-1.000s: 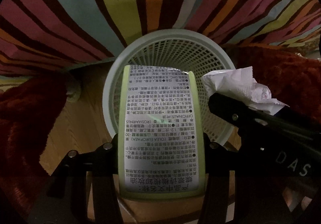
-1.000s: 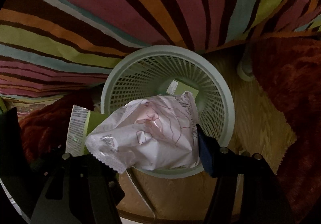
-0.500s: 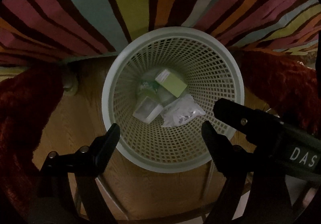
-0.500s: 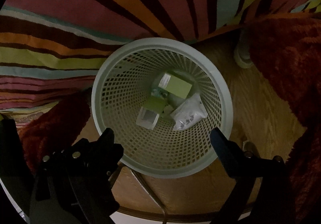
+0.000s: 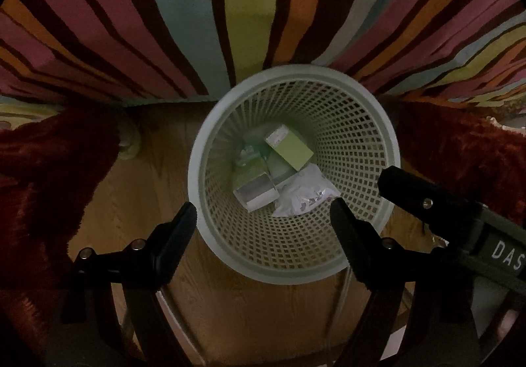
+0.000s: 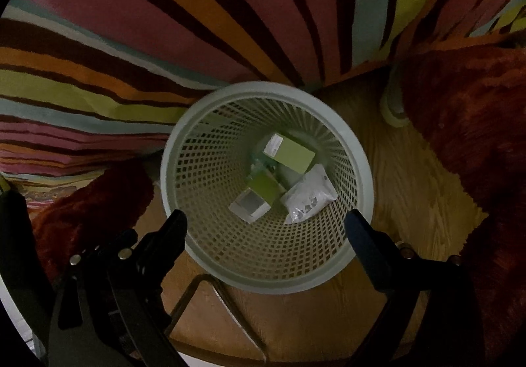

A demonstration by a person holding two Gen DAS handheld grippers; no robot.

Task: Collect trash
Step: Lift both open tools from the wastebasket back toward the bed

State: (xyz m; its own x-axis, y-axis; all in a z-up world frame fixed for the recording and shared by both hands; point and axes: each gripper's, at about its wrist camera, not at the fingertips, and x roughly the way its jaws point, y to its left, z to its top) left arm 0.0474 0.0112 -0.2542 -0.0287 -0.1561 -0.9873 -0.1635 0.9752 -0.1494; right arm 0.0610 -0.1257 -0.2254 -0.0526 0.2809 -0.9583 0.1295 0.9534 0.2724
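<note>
A pale green mesh wastebasket (image 5: 368,123) (image 6: 203,169) stands on the wood floor below both grippers. Inside lie a green box (image 5: 289,147) (image 6: 291,155), a second green box with a white end (image 5: 254,191) (image 6: 256,199) and a crumpled white wrapper (image 5: 304,196) (image 6: 309,199). My left gripper (image 5: 263,219) is open and empty above the basket's near rim. My right gripper (image 6: 266,229) is open and empty above the same rim; one of its fingers (image 5: 427,199) shows at the right of the left wrist view.
A striped multicoloured cloth (image 5: 230,5) (image 6: 164,21) hangs behind the basket. Dark red shaggy rugs (image 5: 42,186) (image 6: 476,120) lie on both sides on the wood floor (image 5: 148,169). A thin metal frame (image 6: 197,288) crosses below the basket.
Both grippers opened. The green box fell from the left gripper and the white wrapper from the right into the basket, where they now lie.
</note>
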